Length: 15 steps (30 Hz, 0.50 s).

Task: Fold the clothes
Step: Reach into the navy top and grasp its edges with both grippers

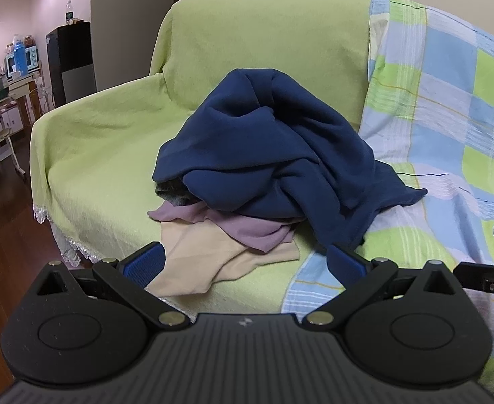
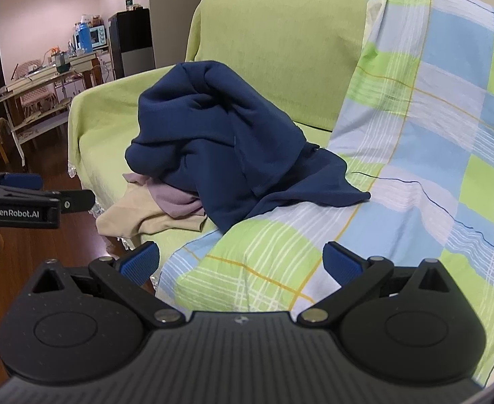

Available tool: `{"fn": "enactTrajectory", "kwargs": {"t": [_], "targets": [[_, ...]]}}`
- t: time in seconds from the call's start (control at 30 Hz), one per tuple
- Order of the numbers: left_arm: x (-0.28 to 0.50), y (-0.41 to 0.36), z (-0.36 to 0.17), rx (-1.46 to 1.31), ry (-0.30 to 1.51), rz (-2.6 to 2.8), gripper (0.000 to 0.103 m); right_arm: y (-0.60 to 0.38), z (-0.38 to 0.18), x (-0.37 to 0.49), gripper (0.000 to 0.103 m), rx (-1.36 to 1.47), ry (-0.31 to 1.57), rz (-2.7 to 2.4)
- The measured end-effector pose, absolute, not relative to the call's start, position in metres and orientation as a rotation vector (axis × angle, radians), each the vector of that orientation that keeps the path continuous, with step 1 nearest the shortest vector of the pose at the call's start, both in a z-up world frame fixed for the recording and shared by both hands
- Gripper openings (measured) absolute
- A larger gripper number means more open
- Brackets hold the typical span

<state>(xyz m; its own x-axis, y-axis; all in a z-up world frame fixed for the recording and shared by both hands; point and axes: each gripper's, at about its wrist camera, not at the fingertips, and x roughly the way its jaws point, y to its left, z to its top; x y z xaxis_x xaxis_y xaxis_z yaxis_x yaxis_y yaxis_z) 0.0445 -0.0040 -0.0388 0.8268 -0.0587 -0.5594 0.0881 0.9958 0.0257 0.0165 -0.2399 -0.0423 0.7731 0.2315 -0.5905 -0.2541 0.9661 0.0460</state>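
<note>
A crumpled navy garment (image 1: 264, 148) (image 2: 220, 141) tops a pile on the sofa seat. Under it lie a mauve cloth (image 1: 247, 229) (image 2: 176, 202), a beige cloth (image 1: 206, 262) (image 2: 129, 219) and a bit of grey fabric (image 1: 171, 192). My left gripper (image 1: 247, 264) is open, held short of the pile with the beige cloth's edge between its blue pads, not touching. My right gripper (image 2: 240, 262) is open over the checked sheet, right of the pile, holding nothing. The left gripper's body (image 2: 21, 202) shows at the left edge of the right wrist view.
The sofa (image 1: 105, 155) wears a lime-green cover; a blue, green and white checked sheet (image 1: 442, 128) (image 2: 432, 134) drapes its right half. Dark wooden floor (image 1: 7, 229) lies to the left, with tables (image 2: 41, 91), a black cabinet (image 1: 71, 64) and kitchen items beyond.
</note>
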Motion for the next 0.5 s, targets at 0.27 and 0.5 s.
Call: {"fn": "enactTrajectory", "kwargs": {"t": [0.27, 0.5], "targets": [[0.093, 0.009, -0.033, 0.153, 0.531, -0.085, 0.102, -0.236, -0.044, 0.064, 0.102, -0.160, 0.577, 0.279], [0.178, 0.027, -0.027, 0.189, 0.478, -0.081, 0.102, -0.235, -0.044, 0.132, 0.102, -0.265, 0.514, 0.325]]}}
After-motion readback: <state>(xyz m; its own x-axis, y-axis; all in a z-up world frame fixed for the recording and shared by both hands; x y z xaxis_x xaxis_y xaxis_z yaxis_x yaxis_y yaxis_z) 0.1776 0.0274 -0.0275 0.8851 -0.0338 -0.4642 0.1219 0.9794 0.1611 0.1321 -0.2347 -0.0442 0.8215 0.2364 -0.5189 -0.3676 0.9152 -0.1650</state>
